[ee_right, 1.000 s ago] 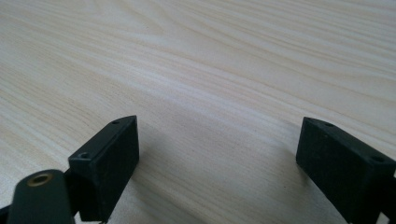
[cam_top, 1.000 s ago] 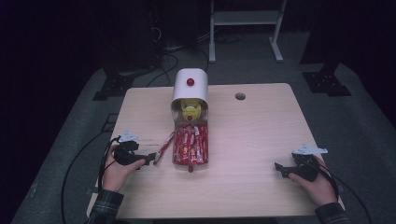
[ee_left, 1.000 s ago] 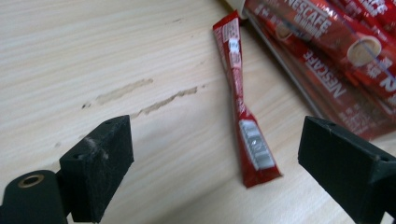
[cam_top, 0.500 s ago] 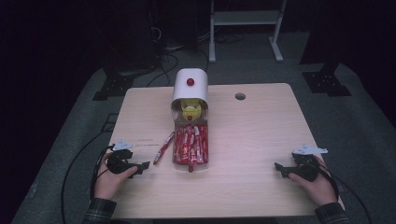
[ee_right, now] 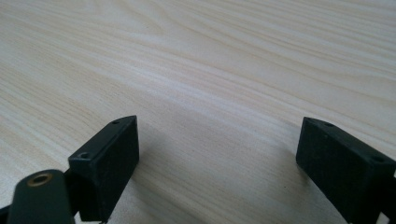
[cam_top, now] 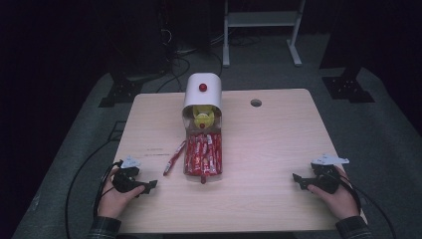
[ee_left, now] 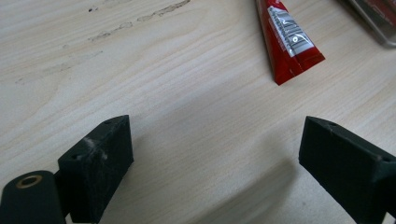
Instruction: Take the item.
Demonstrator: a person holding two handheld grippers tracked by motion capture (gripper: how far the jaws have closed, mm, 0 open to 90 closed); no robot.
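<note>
A clear tray (cam_top: 217,172) packed with several red packets (cam_top: 203,152) lies at the table's middle, in front of a white domed container (cam_top: 202,92) with a red knob and a yellow toy (cam_top: 203,118) in its mouth. One red packet (cam_top: 174,156) lies loose on the wood left of the tray; its end (ee_left: 289,44) shows in the left gripper view. My left gripper (cam_top: 149,186) rests near the front left edge, open and empty, short of that packet. My right gripper (cam_top: 297,179) rests at the front right, open, with bare wood between its jaws.
A small round hole (cam_top: 256,103) sits in the tabletop (cam_top: 278,144) at the back right. Cables trail off both front corners. A white frame stand (cam_top: 261,20) and dark equipment bases stand on the floor beyond the table.
My left gripper has drawn back toward the front left edge, away from the loose packet. The right gripper has stayed put.
</note>
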